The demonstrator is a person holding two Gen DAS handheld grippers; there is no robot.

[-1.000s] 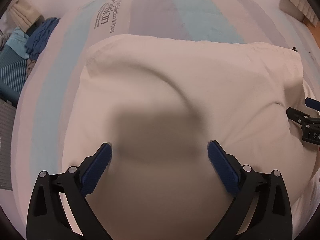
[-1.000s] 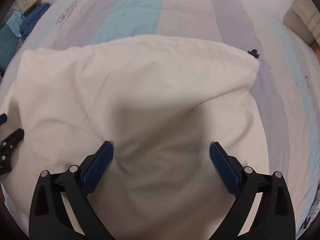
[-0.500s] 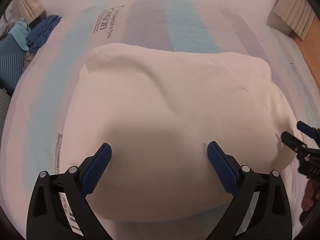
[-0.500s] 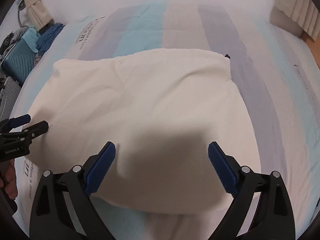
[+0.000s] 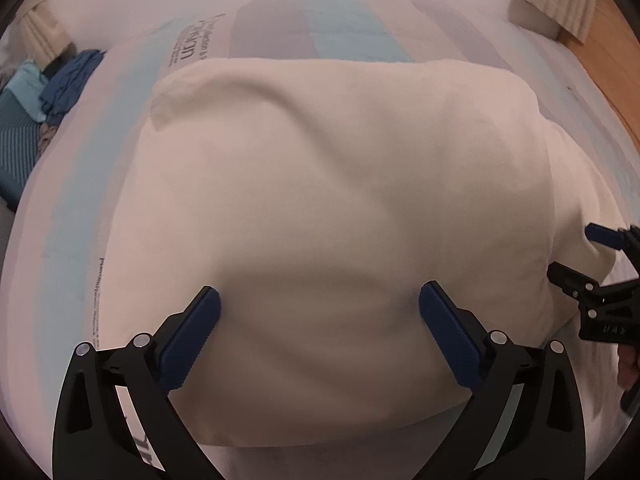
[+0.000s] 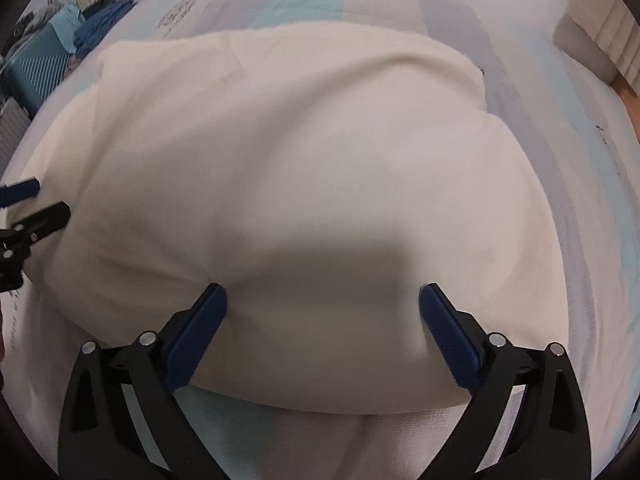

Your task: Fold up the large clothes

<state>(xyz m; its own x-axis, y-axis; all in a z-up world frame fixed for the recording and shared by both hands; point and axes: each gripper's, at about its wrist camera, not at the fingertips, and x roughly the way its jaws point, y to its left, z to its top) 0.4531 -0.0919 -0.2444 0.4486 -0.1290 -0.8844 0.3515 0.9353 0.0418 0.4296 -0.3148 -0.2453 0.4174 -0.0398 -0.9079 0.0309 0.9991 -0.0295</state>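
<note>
Left wrist: blurred print on bedsheet [image 5: 188, 46] unreadable, both grippers' fingers [image 5: 448, 320] wide, empty

light: dim, soft | shadow: centre foreground | blur: mild | edges: fisheye-bent, dark corners

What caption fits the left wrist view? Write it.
Open left gripper above a folded cream garment on a striped bed.

A home bedroom – a wide bed under a pastel-striped printed cover [image 5: 92, 184], a teal ribbed hard-shell suitcase [image 6: 34, 70] beside it, pleated cream curtains [image 6: 608, 36]
</note>
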